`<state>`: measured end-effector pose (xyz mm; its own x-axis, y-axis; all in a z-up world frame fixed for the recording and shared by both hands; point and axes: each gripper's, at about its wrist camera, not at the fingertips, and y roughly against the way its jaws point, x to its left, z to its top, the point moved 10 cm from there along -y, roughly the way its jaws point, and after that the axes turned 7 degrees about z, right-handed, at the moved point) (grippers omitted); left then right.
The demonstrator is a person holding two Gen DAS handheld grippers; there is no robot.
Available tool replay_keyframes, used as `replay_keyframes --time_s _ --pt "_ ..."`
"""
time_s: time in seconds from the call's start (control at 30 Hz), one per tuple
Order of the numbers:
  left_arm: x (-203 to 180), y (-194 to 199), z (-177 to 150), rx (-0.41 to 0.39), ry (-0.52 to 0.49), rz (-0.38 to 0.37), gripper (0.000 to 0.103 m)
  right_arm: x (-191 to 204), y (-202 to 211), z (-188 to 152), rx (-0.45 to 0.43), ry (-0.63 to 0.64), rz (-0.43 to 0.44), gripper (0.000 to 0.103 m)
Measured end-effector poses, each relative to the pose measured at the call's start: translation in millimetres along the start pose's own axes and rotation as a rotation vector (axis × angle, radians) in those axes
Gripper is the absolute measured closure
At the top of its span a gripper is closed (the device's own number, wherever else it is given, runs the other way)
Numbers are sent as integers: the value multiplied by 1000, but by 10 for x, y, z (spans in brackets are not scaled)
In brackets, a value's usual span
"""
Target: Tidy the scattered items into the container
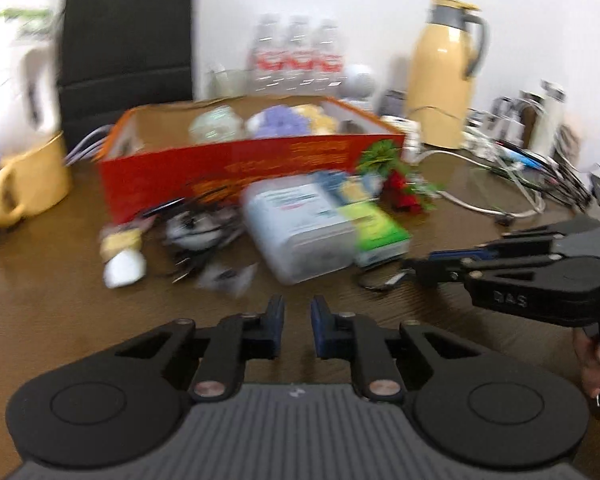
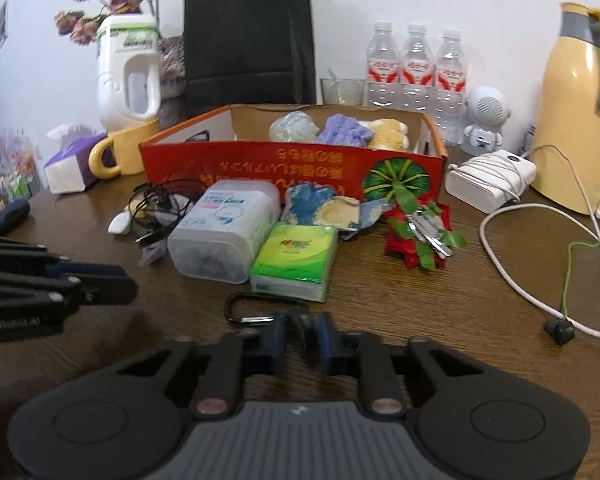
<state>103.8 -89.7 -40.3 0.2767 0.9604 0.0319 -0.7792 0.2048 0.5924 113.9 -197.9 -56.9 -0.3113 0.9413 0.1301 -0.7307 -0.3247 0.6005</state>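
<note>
A red cardboard box (image 2: 260, 168) (image 1: 228, 172) holds purple, yellow and pale soft items. In front of it lie a clear wipes tub (image 2: 224, 230) (image 1: 300, 224), a green tissue pack (image 2: 296, 260) (image 1: 380, 232), tangled black cables (image 2: 156, 204), a blue-yellow wrapper (image 2: 324, 208) and a red-green bow (image 2: 420, 236). My right gripper (image 2: 302, 324) is closed on the end of a black carabiner (image 2: 256, 310) on the table. My left gripper (image 1: 297, 312) is slightly open and empty, low over the table short of the tub.
A yellow mug (image 2: 124, 152), tissue box (image 2: 72, 160), white jug (image 2: 128, 76), black bag (image 2: 248, 40), water bottles (image 2: 416, 68), yellow thermos (image 2: 580, 112), white charger (image 2: 492, 180) and cords (image 2: 540, 272) ring the wooden table.
</note>
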Motion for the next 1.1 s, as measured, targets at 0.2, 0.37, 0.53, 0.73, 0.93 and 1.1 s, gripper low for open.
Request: replay_keyframes --time_s 0.2,0.37,0.53,0.73,0.93,1.1 --pt "-489 -233 141 -7 -119 -99 68 -209 172 -13 -37 -48 -34 98" --pt "-755 -381 153 36 -169 -184 67 -356 324 -39 -65 -89 -55 98" --pt "-891 -489 199 55 -257 -166 78 -504 427 -75 -89 -152 -64 98" --pt "-958 -490 195 98 -301 -181 98 -441 477 -79 -105 -151 -35 98" --pt "-880 -320 250 26 -240 -130 98 -333 501 -102 -108 -152 -23 98" --pt "-591 92 260 -96 -23 -54 98 -144 700 -44 -201 -140 -24 98"
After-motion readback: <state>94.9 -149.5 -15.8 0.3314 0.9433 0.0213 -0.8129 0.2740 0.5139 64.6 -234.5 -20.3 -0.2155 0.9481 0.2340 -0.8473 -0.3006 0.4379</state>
